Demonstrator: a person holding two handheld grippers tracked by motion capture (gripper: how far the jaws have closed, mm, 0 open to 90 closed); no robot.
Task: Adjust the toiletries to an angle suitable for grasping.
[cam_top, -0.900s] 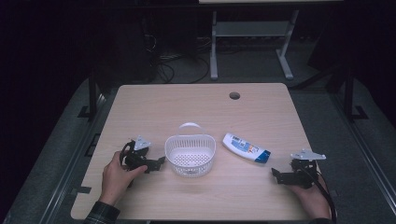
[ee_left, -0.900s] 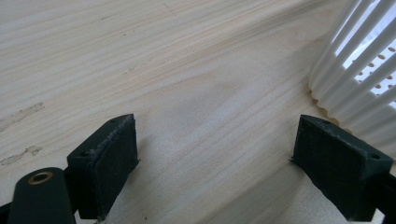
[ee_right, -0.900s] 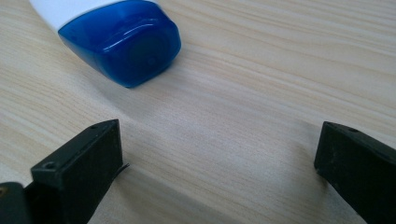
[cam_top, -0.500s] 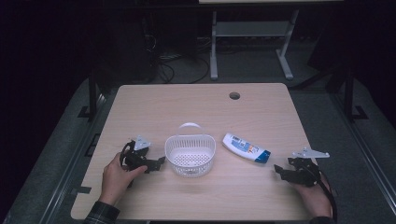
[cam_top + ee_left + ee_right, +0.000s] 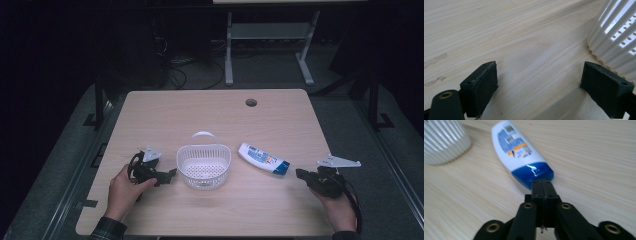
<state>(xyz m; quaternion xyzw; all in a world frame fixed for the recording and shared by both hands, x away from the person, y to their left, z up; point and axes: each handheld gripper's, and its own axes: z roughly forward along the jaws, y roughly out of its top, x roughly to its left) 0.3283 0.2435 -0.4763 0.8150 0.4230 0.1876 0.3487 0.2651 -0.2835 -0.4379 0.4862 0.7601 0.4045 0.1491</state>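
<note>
Nothing placed yet, by the look of it. The black left gripper point(image 5: 167, 176) sits lower left of the high view, jaws spread wide with only bare wood between them, just left of the white slotted plastic basket point(image 5: 204, 165); in the left gripper view the basket wall point(image 5: 614, 37) fills the upper right corner, just beside the right-hand jaw but not touching. The basket is empty, centre of frame, handle up at its far rim. Right of it lies the white shampoo bottle with blue cap point(image 5: 263, 159), flat on the light wooden table point(image 5: 200, 112), cap pointing lower right. The black right gripper point(image 5: 300, 173) is at lower right, jaws pressed together with nothing in them; in the right gripper view the closed tips sit right at the blue cap point(image 5: 534, 176), contact unclear.

Left to do, I judge: open, grasp the bottle, move it into the basket. Room: the upper half of the table is bare apart from a cable hole point(image 5: 251, 102); the right gripper is near the right table edge, the bottle well clear of it.
</note>
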